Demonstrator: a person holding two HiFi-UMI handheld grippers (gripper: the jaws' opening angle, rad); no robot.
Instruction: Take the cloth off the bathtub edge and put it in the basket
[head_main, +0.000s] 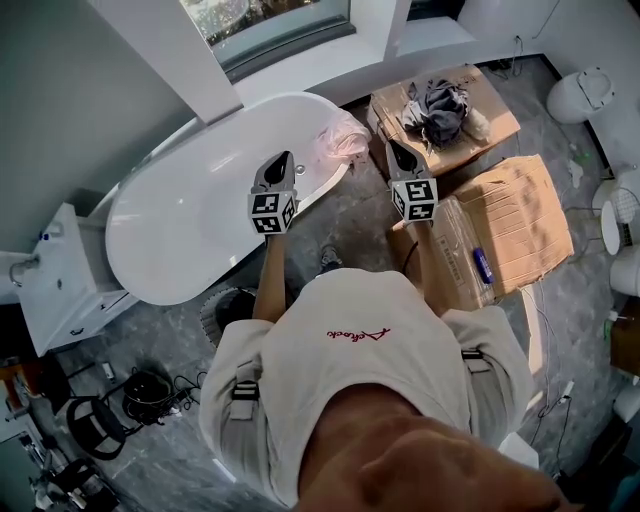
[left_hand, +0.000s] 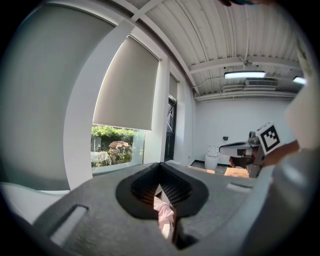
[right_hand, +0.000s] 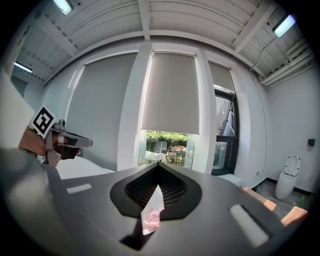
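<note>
A pink cloth lies bunched on the rim of the white bathtub, at its right end. My left gripper hovers over the tub rim, just left of the cloth, shut and holding nothing. My right gripper hangs just right of the cloth, over the floor by a box, also shut and empty. In the left gripper view the cloth shows through the slit below the closed jaws. It shows the same way in the right gripper view as a pink patch. A dark round basket stands on the floor by the tub, partly hidden by my left arm.
An open cardboard box holding dark clothes stands right of the tub end. A larger flattened box lies nearer to me. A white cabinet is at the left, a toilet at the far right, and cables lie on the grey floor.
</note>
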